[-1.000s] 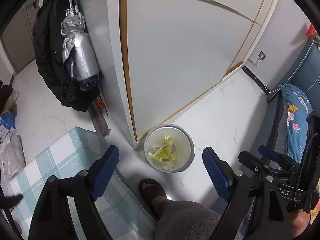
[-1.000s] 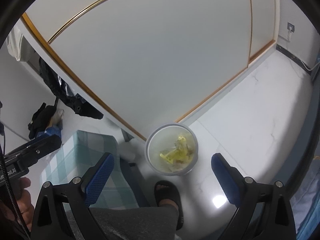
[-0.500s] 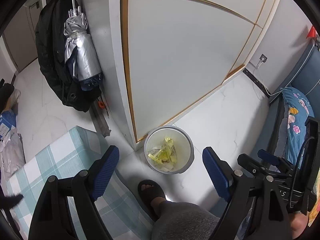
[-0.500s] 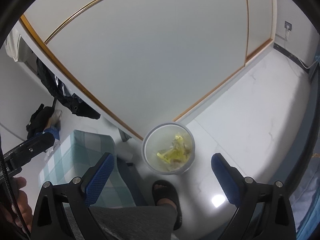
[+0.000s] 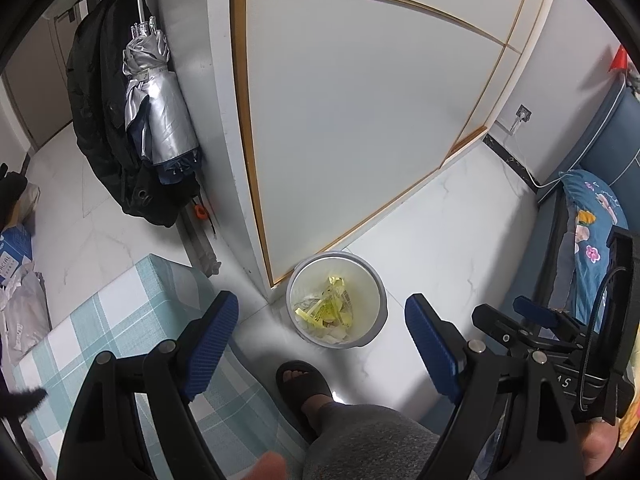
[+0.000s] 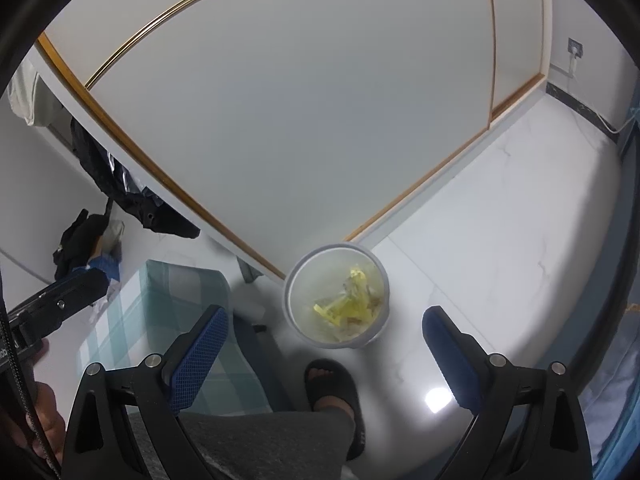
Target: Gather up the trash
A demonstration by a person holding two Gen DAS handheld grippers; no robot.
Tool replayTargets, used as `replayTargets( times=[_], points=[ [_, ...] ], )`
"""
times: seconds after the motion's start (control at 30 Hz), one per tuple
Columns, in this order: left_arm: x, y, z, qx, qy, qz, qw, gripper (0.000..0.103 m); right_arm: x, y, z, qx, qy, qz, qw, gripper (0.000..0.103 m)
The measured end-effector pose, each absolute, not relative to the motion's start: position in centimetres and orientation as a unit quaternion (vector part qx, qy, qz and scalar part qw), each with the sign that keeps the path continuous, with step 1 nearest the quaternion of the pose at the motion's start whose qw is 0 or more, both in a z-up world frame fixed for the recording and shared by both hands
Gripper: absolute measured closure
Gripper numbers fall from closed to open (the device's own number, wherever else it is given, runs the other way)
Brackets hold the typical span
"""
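1. White marble-look floor [image 5: 452, 232] runs along a tall white wardrobe door [image 5: 352, 112] trimmed in gold, seen from above in both wrist views
2. Trash bin [image 5: 337, 304], round and pale grey, stands on the floor touching the bottom corner of the wardrobe door; in the right wrist view it sits at [image 6: 336, 300]
3. Inside the bin lies yellow crumpled trash [image 5: 326, 312], with some paler scraps under it
4. Left gripper [image 5: 320, 340] hangs above the floor, its blue-padded jaws spread wide with nothing between them; the bin shows in the gap, well below
5. Right gripper [image 6: 326, 350] likewise has its jaws wide apart and empty, pointing down toward the bin
6. A foot in a black sandal [image 5: 304, 384] is planted on the floor just in front of the bin, with a grey trouser leg [image 5: 360, 440] above it
7. A teal-and-white checked cushion [image 5: 120, 328] sits left of the foot
8. A folded silver umbrella [image 5: 156, 112] and a black coat [image 5: 100, 112] hang left of the wardrobe
9. A blue floral pillow [image 5: 596, 208] lies at the right edge
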State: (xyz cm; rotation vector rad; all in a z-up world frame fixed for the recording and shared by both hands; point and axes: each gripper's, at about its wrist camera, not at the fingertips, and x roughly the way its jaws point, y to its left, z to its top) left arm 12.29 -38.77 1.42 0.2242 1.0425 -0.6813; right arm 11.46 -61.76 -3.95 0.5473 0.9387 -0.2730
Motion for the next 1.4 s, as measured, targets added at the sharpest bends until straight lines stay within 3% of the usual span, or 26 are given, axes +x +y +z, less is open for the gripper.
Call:
replayTargets(
  times=[1.4],
  points=[
    [11.9, -38.43, 1.18, 0.101, 0.479, -0.313, 0.814, 0.02, 11.12, -61.55, -3.79, 0.262, 0.44, -0.129, 0.85, 0.005]
  ],
)
